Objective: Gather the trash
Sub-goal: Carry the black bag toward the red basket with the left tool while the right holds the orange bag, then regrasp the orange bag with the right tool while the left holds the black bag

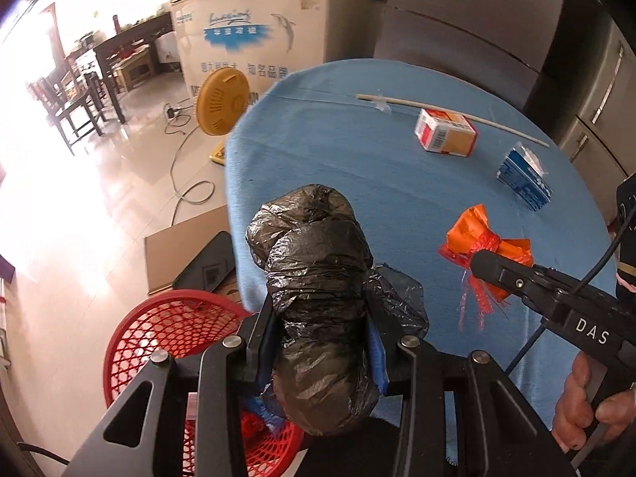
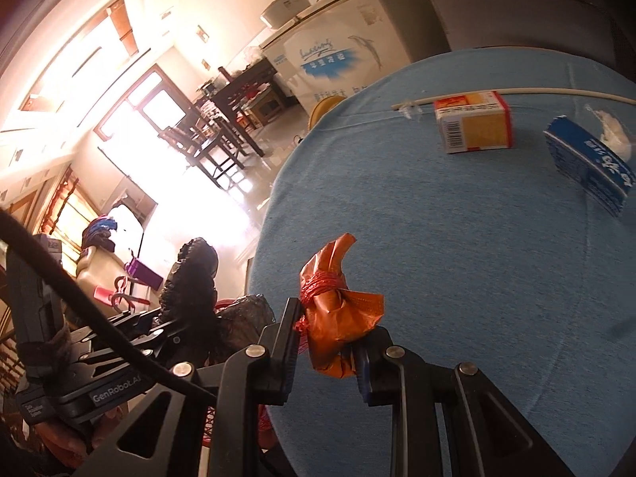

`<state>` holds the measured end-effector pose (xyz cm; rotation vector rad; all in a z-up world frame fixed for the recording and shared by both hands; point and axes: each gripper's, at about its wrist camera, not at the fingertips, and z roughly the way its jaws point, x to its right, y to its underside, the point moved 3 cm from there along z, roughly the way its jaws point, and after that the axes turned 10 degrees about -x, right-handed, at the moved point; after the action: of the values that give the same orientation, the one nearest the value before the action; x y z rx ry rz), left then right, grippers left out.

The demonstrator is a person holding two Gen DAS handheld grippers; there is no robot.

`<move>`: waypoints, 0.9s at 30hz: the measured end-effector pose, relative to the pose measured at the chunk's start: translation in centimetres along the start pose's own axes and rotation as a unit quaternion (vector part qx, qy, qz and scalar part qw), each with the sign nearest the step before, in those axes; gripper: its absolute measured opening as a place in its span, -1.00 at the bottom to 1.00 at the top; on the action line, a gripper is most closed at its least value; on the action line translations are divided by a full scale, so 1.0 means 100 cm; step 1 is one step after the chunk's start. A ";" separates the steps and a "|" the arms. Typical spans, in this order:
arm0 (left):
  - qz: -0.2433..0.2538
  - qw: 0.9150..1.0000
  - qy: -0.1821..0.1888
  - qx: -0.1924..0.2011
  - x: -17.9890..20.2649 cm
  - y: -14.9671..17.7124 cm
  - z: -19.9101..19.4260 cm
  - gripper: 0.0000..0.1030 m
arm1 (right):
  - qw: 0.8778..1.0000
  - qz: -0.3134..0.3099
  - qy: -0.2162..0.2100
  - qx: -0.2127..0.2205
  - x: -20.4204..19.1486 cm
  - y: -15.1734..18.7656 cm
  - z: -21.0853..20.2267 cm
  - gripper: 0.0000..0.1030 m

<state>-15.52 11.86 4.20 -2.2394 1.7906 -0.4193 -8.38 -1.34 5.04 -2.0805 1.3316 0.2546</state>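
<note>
Clamped in the left gripper (image 1: 322, 342) is a crumpled black plastic bag (image 1: 314, 278), held at the table's left edge above a red mesh basket (image 1: 159, 326) on the floor. Beside it the right gripper (image 2: 330, 353) pinches an orange wrapper (image 2: 338, 318) tied with red netting, near the front edge of the blue tablecloth (image 2: 457, 238). Toward the far edge lie an orange-and-white carton (image 1: 445, 131), a blue tissue pack (image 1: 524, 177) and a thin white stick (image 1: 457, 113).
</note>
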 end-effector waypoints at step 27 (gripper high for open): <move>0.106 0.993 0.012 -0.050 0.084 -0.016 0.071 -0.04 | 0.988 0.123 -0.033 0.090 0.129 0.022 -0.034 0.26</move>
<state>-9.68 4.10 -1.24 -2.0853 2.0786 -0.3219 -4.86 -13.60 0.50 -1.7457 1.5132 0.2947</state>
